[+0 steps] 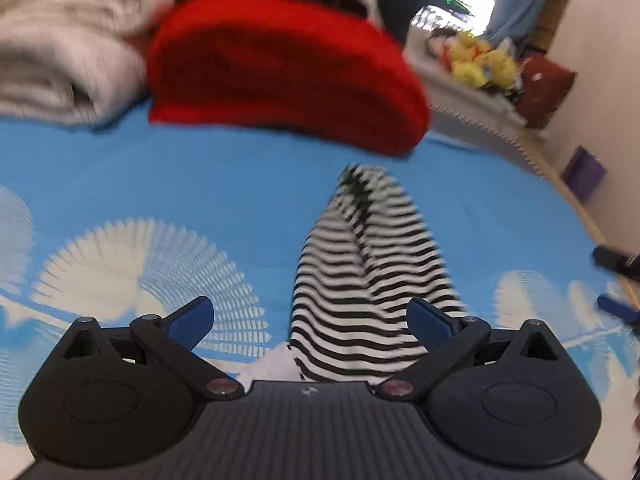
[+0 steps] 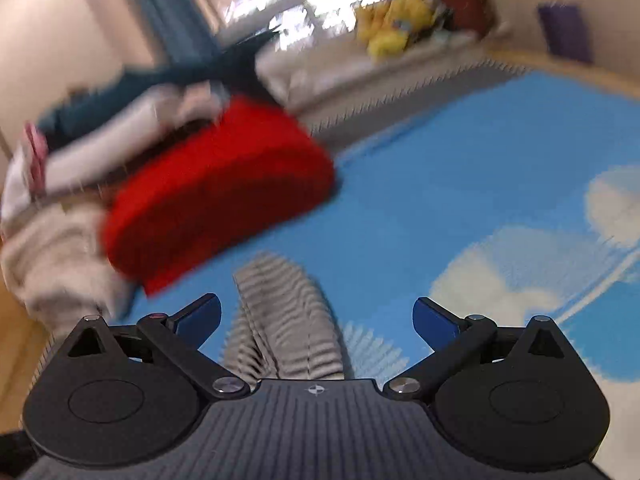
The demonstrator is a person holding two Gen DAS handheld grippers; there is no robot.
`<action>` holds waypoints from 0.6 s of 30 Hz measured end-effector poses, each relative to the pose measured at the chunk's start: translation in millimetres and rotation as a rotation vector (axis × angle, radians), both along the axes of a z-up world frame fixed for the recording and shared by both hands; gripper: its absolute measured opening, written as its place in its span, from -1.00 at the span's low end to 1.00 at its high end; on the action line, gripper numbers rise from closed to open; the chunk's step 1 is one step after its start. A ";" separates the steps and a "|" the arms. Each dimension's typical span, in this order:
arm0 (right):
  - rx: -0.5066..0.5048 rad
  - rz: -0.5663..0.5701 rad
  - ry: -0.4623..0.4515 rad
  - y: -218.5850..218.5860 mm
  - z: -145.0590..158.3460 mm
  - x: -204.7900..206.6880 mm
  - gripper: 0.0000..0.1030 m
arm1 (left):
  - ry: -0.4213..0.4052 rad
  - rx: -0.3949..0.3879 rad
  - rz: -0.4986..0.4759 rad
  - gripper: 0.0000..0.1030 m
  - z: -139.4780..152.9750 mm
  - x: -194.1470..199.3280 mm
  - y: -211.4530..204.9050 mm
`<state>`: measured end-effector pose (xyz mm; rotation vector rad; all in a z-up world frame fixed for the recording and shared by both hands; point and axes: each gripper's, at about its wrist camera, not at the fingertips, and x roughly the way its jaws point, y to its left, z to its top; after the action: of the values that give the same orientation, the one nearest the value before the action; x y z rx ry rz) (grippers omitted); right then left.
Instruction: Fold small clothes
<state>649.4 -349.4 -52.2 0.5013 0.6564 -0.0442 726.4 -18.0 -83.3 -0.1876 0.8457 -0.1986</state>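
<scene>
The striped garment (image 1: pixel 360 280) lies on the blue cloth with white fan patterns (image 1: pixel 200 184), bunched into a long narrow ridge and not spread flat, so I judge that it is the piece to fold now and the folding is not yet done. In the left wrist view it runs from under the body of the left gripper (image 1: pixel 310 320) forward between the two blue fingertips, a little closer to the right one; the fingers stand wide apart and they pinch nothing. In the right wrist view the same striped garment (image 2: pixel 280 320) also lies between the fingers of the right gripper (image 2: pixel 316 320), nearer to the left fingertip, and these fingers are spread too, with no cloth between them. Beyond it a folded red garment (image 1: pixel 280 68) sits beside a pale folded cloth (image 1: pixel 60 52), probably put aside as finished pieces. Both views are blurred, so I cannot tell if the fingertips touch the stripes.
</scene>
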 end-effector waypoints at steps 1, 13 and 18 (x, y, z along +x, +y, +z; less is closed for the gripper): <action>0.011 0.009 0.033 6.1 -22.2 17.7 0.91 | 0.043 -0.024 -0.014 0.99 -19.2 15.1 -3.2; -0.233 0.075 0.221 80.2 -117.0 134.3 -0.97 | 0.130 -0.076 -0.054 -0.90 -95.5 103.3 -33.3; -0.216 0.157 0.050 77.1 -60.0 105.0 -0.95 | -0.007 -0.141 -0.098 -0.98 -53.4 71.9 -27.1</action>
<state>754.5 -272.3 -112.1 0.2404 0.7284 0.0204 798.3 -45.0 -136.6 -0.2771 0.8347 -0.3510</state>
